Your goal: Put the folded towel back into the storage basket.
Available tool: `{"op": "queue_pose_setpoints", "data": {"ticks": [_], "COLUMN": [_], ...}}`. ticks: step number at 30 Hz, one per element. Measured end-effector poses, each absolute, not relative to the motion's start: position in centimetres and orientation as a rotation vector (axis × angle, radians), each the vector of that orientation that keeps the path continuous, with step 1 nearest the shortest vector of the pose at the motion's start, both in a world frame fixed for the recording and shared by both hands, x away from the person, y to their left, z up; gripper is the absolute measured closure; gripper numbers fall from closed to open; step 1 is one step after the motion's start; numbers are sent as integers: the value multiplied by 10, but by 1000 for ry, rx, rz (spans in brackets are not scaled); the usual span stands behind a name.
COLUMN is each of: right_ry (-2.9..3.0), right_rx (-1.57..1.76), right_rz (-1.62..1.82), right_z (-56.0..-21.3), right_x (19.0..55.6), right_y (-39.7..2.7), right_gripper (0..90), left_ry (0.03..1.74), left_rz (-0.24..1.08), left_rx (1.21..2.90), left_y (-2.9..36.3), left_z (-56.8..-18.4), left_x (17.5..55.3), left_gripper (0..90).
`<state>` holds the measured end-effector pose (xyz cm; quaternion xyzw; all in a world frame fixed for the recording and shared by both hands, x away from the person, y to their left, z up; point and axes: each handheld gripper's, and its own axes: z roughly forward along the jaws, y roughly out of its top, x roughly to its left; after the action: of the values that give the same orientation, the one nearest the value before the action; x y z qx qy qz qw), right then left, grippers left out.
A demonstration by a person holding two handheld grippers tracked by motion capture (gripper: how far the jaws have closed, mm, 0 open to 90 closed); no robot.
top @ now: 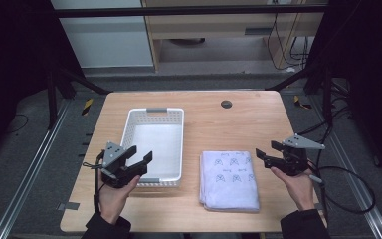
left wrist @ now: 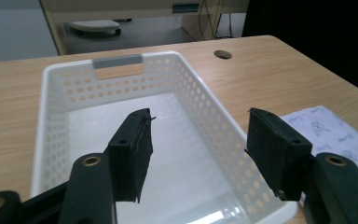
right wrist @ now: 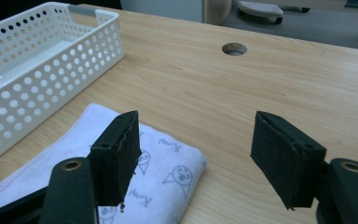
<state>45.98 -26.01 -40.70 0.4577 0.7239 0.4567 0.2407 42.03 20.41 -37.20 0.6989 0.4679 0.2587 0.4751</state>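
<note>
White folded cloth (top: 229, 179) lies just left of the right gripper (top: 267, 154), long axis running toward the person; left gripper (top: 140, 155) is farther, both wide open and empty.

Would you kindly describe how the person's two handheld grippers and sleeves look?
Both the left gripper and the right gripper are black, each with two flat rectangular jaws, brass-coloured screw eyelets near the jaw bases, a grey three-cornered plate on top and a trailing black cable. The person wears dark sleeves.
</note>
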Motion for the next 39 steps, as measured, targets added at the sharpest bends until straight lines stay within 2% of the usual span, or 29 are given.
{"op": "queue_pose_setpoints", "data": {"ticks": [23, 39], "right_ry": [2001, 2032], "right_rx": [1241, 1245], "right_rz": [1269, 1229], "right_z": [-404, -413], "right_x": [468, 473], "right_y": [-246, -238], "right_gripper": [312, 296], "left_ry": [990, 960], "left_rz": [522, 476], "left_rx": [1852, 1924], "left_y": [108, 79], "left_z": [-392, -415], "left_x": [414, 405], "left_gripper": [430, 452]}}
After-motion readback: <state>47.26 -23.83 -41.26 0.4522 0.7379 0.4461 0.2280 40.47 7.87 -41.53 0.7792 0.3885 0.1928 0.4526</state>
